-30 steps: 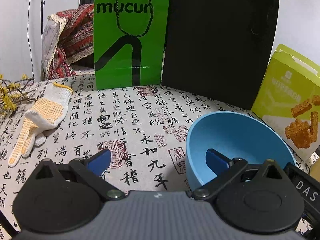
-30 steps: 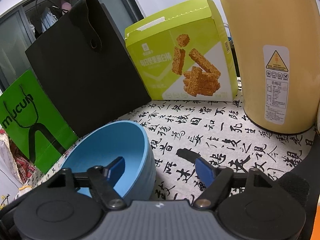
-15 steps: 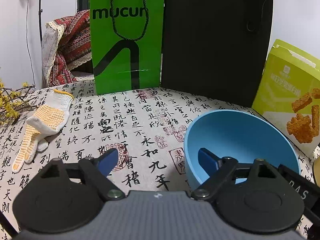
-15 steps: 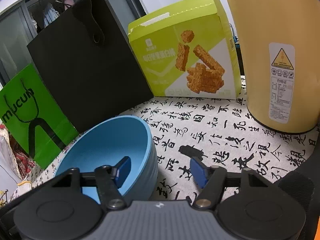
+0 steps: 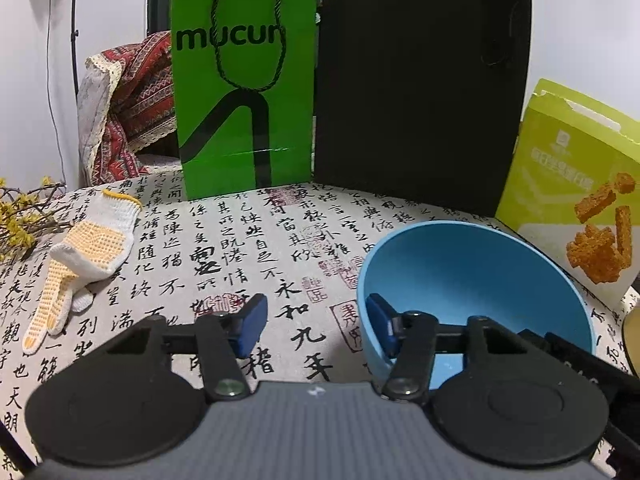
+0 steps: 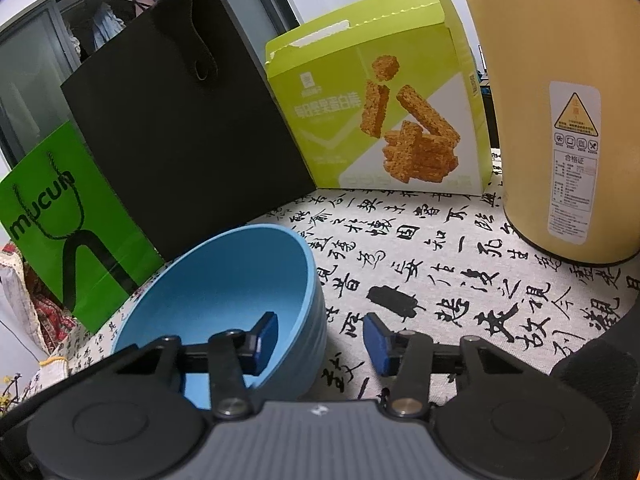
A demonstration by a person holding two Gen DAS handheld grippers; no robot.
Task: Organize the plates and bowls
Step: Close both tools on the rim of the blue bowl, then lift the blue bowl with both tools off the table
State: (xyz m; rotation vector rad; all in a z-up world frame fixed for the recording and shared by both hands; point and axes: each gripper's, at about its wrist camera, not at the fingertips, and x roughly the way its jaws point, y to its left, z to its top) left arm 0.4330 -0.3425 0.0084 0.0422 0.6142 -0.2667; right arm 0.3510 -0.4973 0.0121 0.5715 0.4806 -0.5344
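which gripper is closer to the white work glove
Left. The left gripper has the white work glove lying just ahead to its left; the right gripper sits past the blue bowl, glove barely at frame edge.

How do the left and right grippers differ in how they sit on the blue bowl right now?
The left gripper straddles the blue bowl at its left rim, its right finger inside; the right gripper straddles the right rim, its left finger inside. The left gripper's outer finger hangs over cloth toward the glove; the right gripper's outer finger points toward the yellow canister. Shared: both open, blue fingers, rim between them.
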